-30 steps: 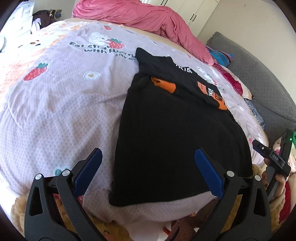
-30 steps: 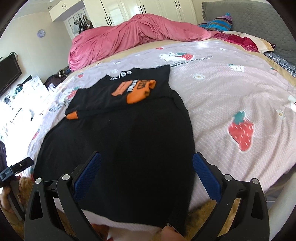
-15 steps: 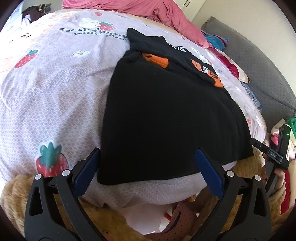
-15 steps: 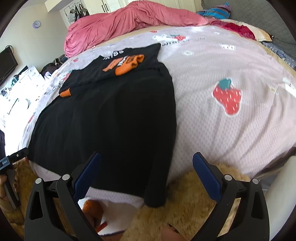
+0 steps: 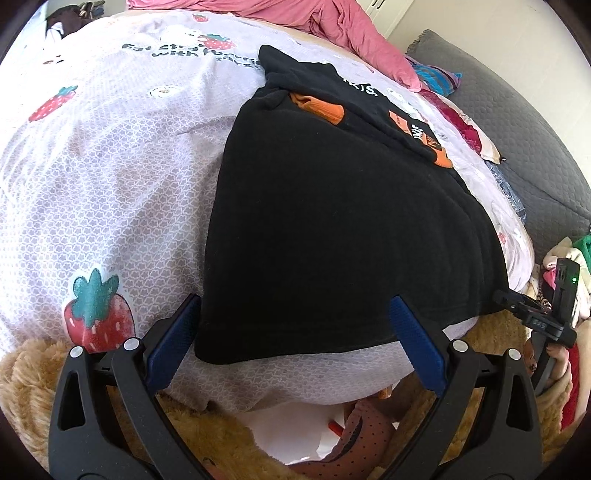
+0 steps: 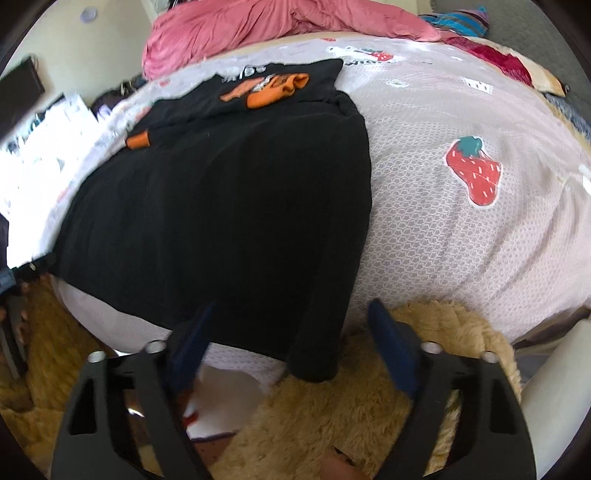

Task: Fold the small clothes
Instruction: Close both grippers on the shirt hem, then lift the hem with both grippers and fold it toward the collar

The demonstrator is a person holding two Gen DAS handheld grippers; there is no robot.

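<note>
A black top (image 5: 332, 221) with orange cuffs (image 5: 321, 109) lies spread flat on the strawberry-print bedspread (image 5: 110, 177), its hem at the bed's near edge. My left gripper (image 5: 295, 332) is open just above the hem, and the hem's left corner (image 5: 210, 350) lies between its blue fingers (image 5: 173, 343). In the right wrist view the top (image 6: 221, 203) fills the middle. My right gripper (image 6: 291, 339) is blurred, its jaws closing around the hem's right corner (image 6: 314, 362), which droops over the bed edge; the pads stand clear of the cloth.
A pink duvet (image 6: 277, 26) is heaped at the far end of the bed. A grey padded seat (image 5: 517, 122) runs along one side. A tan fluffy rug (image 6: 369, 406) covers the floor below the bed edge. A heap of clothes (image 5: 569, 258) sits at the right.
Both grippers have sunk toward the bed's near edge and tipped further down. The right gripper's fingers have drawn closer together, and the hem's right corner now hangs between them.
</note>
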